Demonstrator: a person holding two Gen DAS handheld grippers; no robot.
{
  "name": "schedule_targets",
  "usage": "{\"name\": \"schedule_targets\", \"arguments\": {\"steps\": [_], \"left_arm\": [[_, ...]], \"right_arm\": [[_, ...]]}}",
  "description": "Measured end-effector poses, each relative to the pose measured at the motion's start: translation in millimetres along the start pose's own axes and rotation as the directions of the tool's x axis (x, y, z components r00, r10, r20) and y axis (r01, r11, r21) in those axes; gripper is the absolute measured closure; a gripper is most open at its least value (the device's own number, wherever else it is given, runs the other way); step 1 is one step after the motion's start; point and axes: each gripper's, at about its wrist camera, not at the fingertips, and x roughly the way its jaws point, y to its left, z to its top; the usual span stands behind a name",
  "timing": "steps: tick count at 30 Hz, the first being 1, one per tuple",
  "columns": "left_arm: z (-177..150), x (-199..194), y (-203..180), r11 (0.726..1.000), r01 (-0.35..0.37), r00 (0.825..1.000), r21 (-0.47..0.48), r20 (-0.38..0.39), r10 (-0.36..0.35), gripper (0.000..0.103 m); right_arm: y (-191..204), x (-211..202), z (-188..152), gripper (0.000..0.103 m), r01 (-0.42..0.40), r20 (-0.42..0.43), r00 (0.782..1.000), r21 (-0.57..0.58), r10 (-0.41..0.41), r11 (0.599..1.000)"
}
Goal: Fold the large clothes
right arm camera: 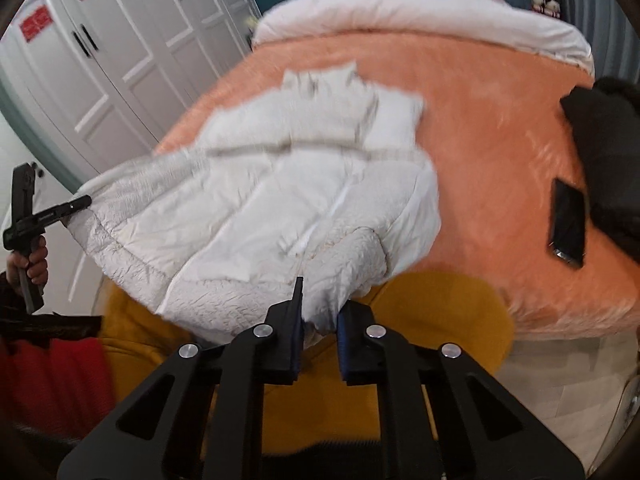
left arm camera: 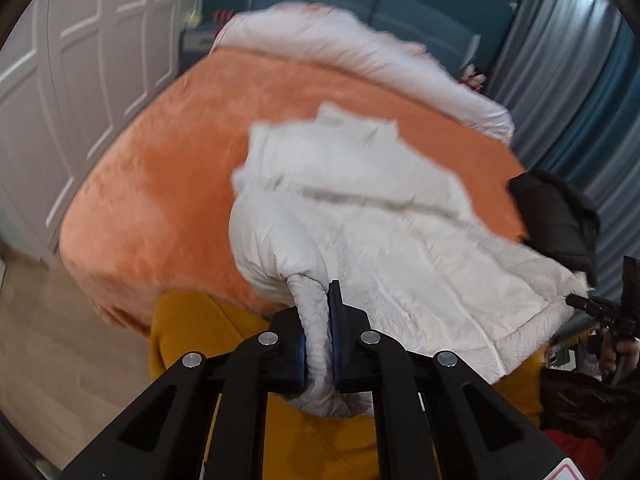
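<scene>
A large white padded jacket (left arm camera: 360, 216) lies spread on the orange bed cover (left arm camera: 160, 184), its near hem lifted over the bed's front edge. My left gripper (left arm camera: 318, 320) is shut on a bunched corner of the jacket's hem. My right gripper (right arm camera: 318, 320) is shut on the jacket's other hem corner (right arm camera: 324, 304). In the right wrist view the jacket (right arm camera: 304, 184) stretches to the left, where the left gripper (right arm camera: 48, 216) holds it. In the left wrist view the right gripper (left arm camera: 600, 308) shows at the right edge.
A black garment (right arm camera: 608, 152) and a dark phone (right arm camera: 568, 224) lie on the bed's right side. A white duvet (right arm camera: 400, 12) is bunched at the headboard. White wardrobe doors (right arm camera: 100, 60) stand left. A mustard garment (right arm camera: 440, 312) and a red one (right arm camera: 52, 380) are below.
</scene>
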Motion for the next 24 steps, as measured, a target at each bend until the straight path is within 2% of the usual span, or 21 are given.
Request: {"name": "schedule_targets", "arguments": {"steps": [5,7,10,12,16,18,21,24], "left_arm": [[17,-62,-17,0.999,0.047,0.99,-0.004,0.137,-0.046,0.096],[27,-74,-18,0.998,0.06,0.979,-0.029,0.196,-0.054,0.096],[46,-72,-14,0.998,0.038,0.972,-0.05,0.234,-0.025,0.096],[62,-55,-6,0.997,0.018,0.973,-0.076,0.232,0.0,0.095],[100,-1,8,0.995,-0.021,0.983,-0.093,0.182,0.038,0.093],[120,33,13,0.994,-0.066,0.984,-0.082,0.16,0.078,0.092],[147,87,25,0.987,-0.141,0.98,-0.079,0.129,0.151,0.09],[165,133,34,0.977,-0.197,0.973,-0.079,0.104,0.204,0.088]], "right_arm": [[18,-62,13,0.091,-0.029,0.158,0.987,-0.012,0.031,1.0],[25,-80,25,0.091,-0.026,0.243,0.97,-0.023,0.031,0.999],[22,-83,47,0.091,-0.042,0.307,0.951,-0.012,0.043,0.999],[15,-72,65,0.091,-0.031,0.337,0.941,0.006,0.027,0.999],[-10,-24,99,0.091,-0.026,0.337,0.942,0.083,-0.004,0.996],[-22,2,115,0.091,-0.033,0.336,0.942,0.135,-0.014,0.99],[-38,40,138,0.091,-0.028,0.338,0.94,0.195,-0.04,0.98],[-45,73,160,0.091,0.017,0.334,0.938,0.209,-0.088,0.978]]}}
